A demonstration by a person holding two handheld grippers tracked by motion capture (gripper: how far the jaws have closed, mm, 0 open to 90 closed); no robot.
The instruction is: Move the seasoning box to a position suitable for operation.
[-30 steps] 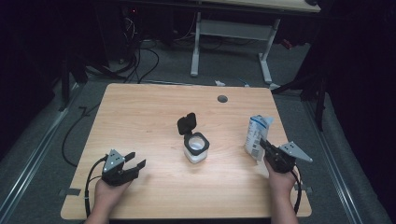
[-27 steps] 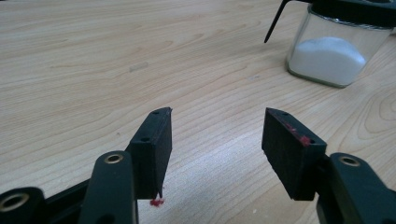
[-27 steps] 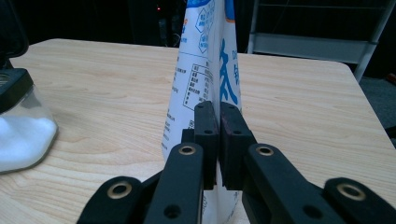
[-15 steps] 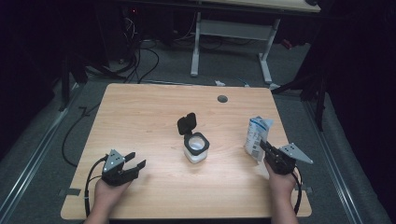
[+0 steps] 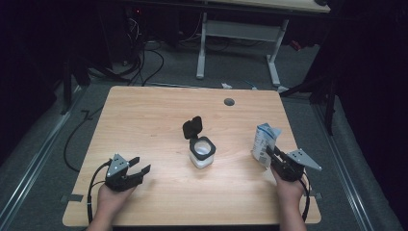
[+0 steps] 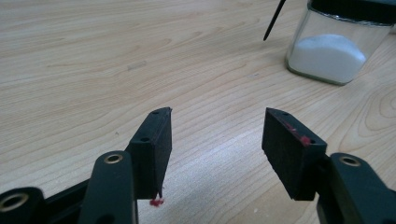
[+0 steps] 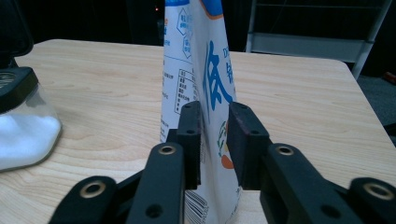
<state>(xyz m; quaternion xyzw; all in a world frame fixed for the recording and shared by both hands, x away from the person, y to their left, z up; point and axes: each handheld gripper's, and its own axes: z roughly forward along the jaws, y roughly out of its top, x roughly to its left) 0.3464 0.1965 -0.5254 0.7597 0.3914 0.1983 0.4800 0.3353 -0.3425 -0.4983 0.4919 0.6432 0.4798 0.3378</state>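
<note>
High view: the white pouch (image 5: 264,143) stands right of the jar (image 5: 202,153) on the tabletop (image 5: 144,120), pinched by the right tool (image 5: 270,155). Left gripper view: the left tool (image 6: 217,126) gapes wide, empty, jar beyond. Right gripper view: jaws clamp the pouch's edge.

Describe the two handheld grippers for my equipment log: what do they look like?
Both are black. The left gripper and the right gripper each carry a grey three-cornered plate on top and trail a black cable. In the gripper views the jaws are blocky black pads on linkage arms with brass-coloured rivets. The left gripper's pads bear small red marks.
</note>
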